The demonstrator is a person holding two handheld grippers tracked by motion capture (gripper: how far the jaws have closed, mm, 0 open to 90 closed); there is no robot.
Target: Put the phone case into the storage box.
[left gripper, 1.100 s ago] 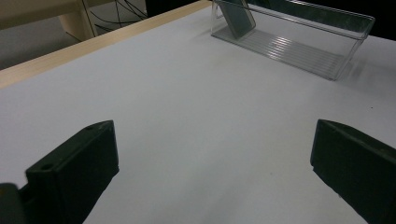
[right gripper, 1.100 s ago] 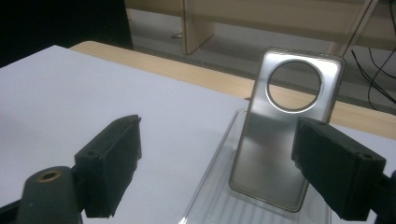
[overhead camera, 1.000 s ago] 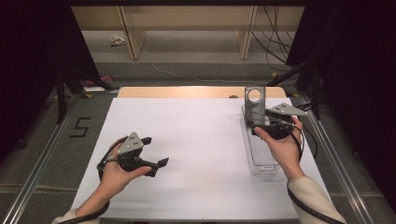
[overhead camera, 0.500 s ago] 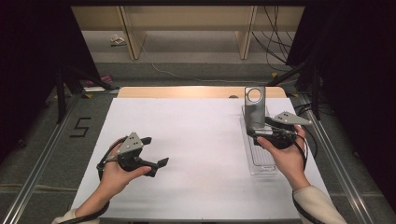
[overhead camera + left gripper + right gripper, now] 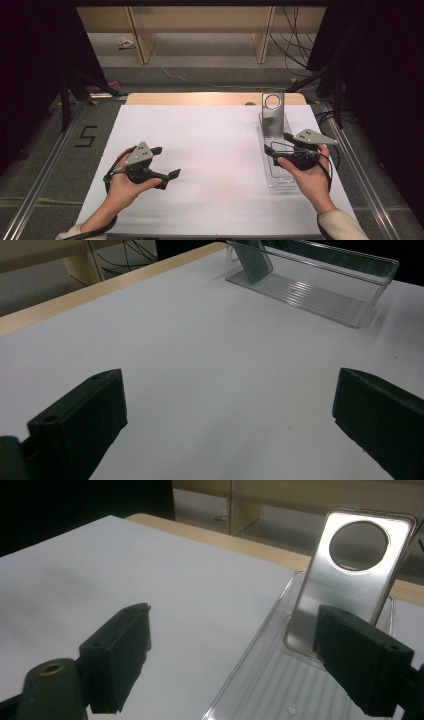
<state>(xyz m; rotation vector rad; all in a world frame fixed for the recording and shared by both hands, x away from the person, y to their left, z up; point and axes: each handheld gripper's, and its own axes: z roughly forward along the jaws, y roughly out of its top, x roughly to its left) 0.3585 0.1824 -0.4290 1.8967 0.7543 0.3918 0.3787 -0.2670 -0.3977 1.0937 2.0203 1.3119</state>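
Upright at the far end of the clear tray [image 5: 280,181], the metal plate [image 5: 273,114] looks stiff, light and slick, so your wide-open, empty right gripper [image 5: 280,144] should pinch its side edges below the hole.

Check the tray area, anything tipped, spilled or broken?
Nothing stands out. The clear tray lies flat on the white sheet; the metal plate with the round hole leans at its far end, intact. Both grippers, left gripper and right gripper, are open and hold nothing.
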